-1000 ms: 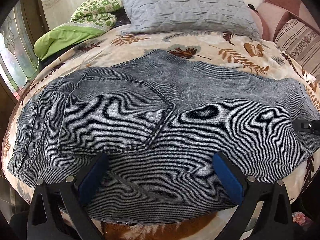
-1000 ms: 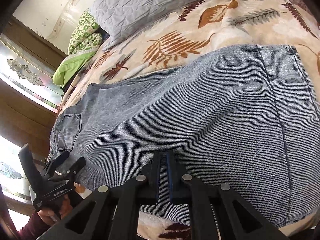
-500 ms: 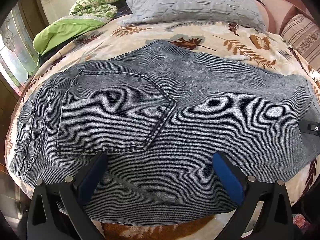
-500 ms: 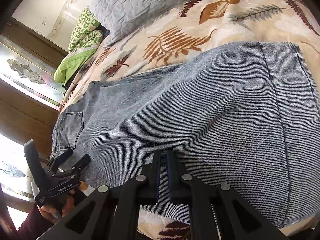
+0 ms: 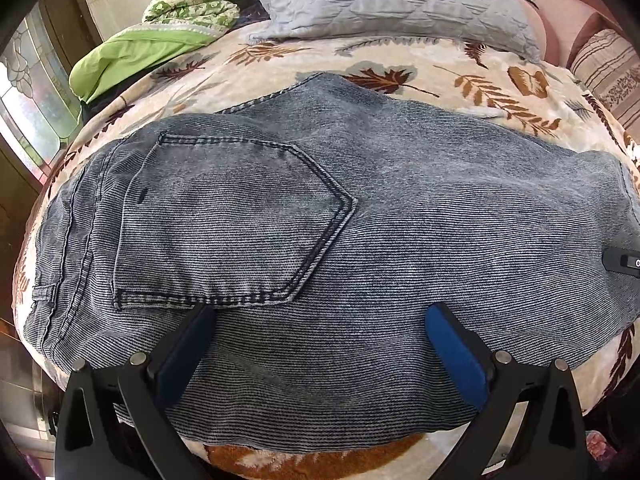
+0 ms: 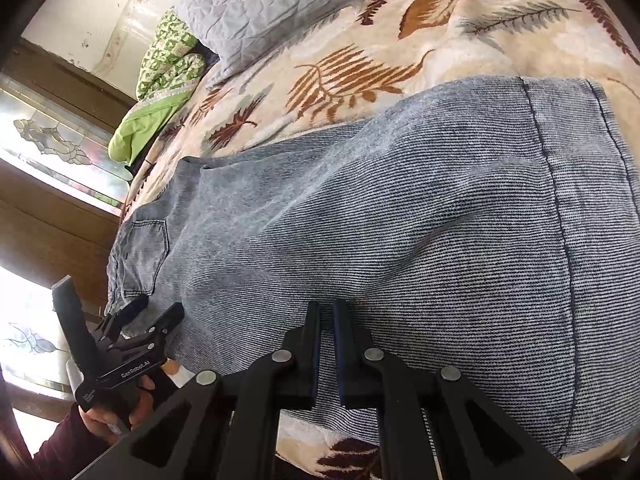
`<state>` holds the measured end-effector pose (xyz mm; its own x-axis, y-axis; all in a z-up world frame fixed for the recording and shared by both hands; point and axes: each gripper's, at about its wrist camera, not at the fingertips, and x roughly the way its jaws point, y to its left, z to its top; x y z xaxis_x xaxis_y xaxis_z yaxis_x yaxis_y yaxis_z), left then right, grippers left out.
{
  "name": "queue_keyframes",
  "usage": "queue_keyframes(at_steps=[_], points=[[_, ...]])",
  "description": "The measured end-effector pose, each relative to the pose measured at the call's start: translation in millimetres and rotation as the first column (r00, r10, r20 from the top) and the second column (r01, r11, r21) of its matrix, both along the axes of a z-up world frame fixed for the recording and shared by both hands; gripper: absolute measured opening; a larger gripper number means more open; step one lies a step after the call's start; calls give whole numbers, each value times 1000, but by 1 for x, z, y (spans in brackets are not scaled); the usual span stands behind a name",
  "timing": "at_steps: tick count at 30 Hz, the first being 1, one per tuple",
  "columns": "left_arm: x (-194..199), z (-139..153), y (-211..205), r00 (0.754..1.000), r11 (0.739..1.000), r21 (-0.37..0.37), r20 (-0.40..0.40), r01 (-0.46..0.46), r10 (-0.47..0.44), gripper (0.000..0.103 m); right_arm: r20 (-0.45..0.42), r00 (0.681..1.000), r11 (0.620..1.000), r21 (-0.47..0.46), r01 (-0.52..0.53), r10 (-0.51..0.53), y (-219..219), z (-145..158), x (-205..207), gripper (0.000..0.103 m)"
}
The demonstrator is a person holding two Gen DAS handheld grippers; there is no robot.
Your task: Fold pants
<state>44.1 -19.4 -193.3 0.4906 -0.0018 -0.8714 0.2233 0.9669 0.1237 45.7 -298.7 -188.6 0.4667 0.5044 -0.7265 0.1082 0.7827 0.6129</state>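
Grey-blue denim pants (image 5: 360, 240) lie folded lengthwise across the leaf-print bedspread (image 5: 480, 80), back pocket (image 5: 224, 220) up and waistband at the left. My left gripper (image 5: 320, 312) hangs open just above the near side of the pants, below the pocket, its blue pads wide apart with nothing between them. The right wrist view shows this left gripper (image 6: 158, 308) at the waist end, held by a hand (image 6: 108, 412). My right gripper (image 6: 329, 306) is shut on the leg fabric (image 6: 400, 240); a ridge of denim runs away from its tips. Its tip (image 5: 624, 266) shows at the right edge.
A grey quilted pillow (image 5: 380, 0) and a green quilt (image 5: 140, 48) lie at the far side of the bed. A striped cushion (image 5: 608, 68) is at the far right. A patterned glass window and wood frame (image 6: 48, 148) stand left of the bed.
My left gripper tipped down a little and edged closer to the waist end of the pants, still open. The right gripper stayed where it was, still shut.
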Motion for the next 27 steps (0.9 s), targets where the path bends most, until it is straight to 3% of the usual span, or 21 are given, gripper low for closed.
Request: queue_keyframes(at_steps=[15,27], points=[[2,0,0,1000,1000,-5,-13,-3,3,103,13,999,994,104,28,-30,-8,-10,-2,9],[2,1,2,1000,1000,-17,-18,-7,7,103,16,998,998,4,61,-61,3,-1,-5,9]])
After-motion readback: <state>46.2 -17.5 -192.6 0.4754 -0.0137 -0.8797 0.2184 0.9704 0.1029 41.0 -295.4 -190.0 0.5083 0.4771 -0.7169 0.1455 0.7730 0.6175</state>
